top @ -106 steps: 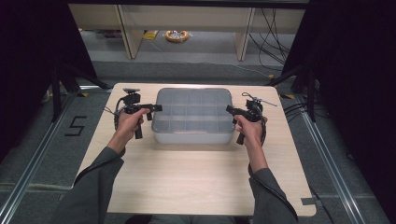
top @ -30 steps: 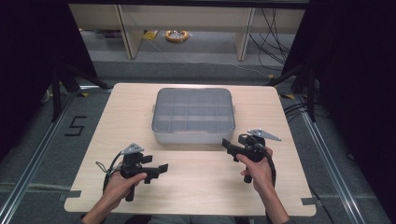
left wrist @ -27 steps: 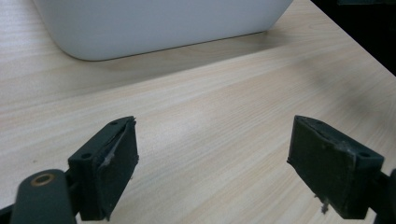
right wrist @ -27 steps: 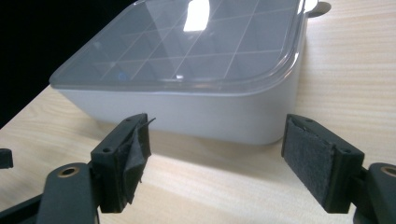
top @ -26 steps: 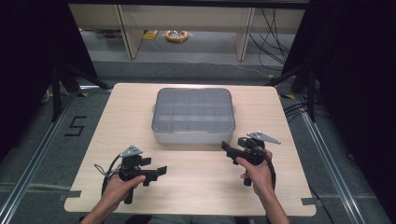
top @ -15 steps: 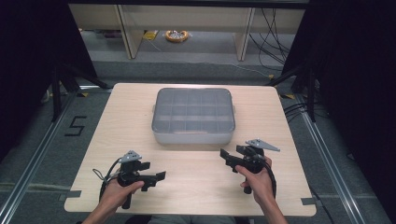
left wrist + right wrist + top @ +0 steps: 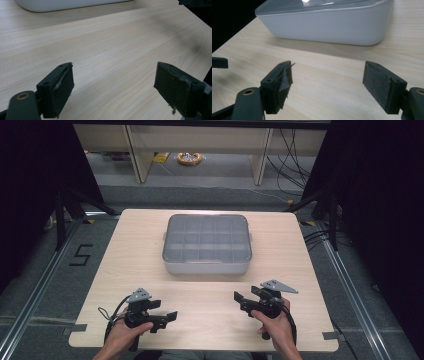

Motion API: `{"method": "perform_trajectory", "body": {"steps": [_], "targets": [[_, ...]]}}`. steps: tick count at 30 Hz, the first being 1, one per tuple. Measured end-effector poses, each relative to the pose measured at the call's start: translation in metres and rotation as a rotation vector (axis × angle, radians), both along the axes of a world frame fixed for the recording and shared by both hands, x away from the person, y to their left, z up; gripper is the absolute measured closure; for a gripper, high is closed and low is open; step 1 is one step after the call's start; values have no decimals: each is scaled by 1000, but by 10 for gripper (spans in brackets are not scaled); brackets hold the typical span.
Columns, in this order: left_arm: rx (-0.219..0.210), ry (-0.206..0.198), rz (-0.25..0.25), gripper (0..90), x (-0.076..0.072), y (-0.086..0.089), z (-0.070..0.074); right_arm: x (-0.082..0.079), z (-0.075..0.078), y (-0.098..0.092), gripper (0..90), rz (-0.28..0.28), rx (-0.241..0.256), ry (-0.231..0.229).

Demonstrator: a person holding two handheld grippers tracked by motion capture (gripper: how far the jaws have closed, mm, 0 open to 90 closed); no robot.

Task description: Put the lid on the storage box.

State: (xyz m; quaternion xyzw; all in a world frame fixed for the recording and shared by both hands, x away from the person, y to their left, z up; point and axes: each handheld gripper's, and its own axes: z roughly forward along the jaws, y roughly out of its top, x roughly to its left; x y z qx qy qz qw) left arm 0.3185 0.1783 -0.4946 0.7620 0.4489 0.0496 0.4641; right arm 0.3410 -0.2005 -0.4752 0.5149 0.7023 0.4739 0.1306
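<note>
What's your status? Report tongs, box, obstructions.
Left tongs open, empty, near table edge. Right tongs open, empty. Box lidded, mid-table, untouched. Nothing between tongs and box.

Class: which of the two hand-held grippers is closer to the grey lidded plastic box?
The right hand-held gripper; it sits farther up the table toward the grey lidded plastic box than the left hand-held gripper.

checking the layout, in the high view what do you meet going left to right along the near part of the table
left gripper held in the left hand → bare wooden table → right gripper held in the right hand
</note>
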Motion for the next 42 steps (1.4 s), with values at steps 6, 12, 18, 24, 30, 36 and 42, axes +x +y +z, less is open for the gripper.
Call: {"method": "perform_trajectory", "body": {"steps": [6,12,18,24,30,36,42], "targets": [[-3,-7,-16,150,-8,-1,1,-13,-3,2,245,8,2,27],[6,-4,-18,151,-15,-2,-1,-22,-6,0,245,58,-28,8],[6,1,-42,151,-21,-2,-1,-33,-9,1,244,61,-38,28],[5,5,-47,150,-27,-2,-1,-41,-12,-1,244,75,-50,31],[10,5,-61,151,-33,-2,-2,-51,-14,-4,243,81,-57,32],[17,9,-75,151,-39,-3,-2,-64,-15,-5,243,70,-45,67],[30,13,-85,151,-44,-3,-3,-72,-19,-11,243,87,-78,39]]}}
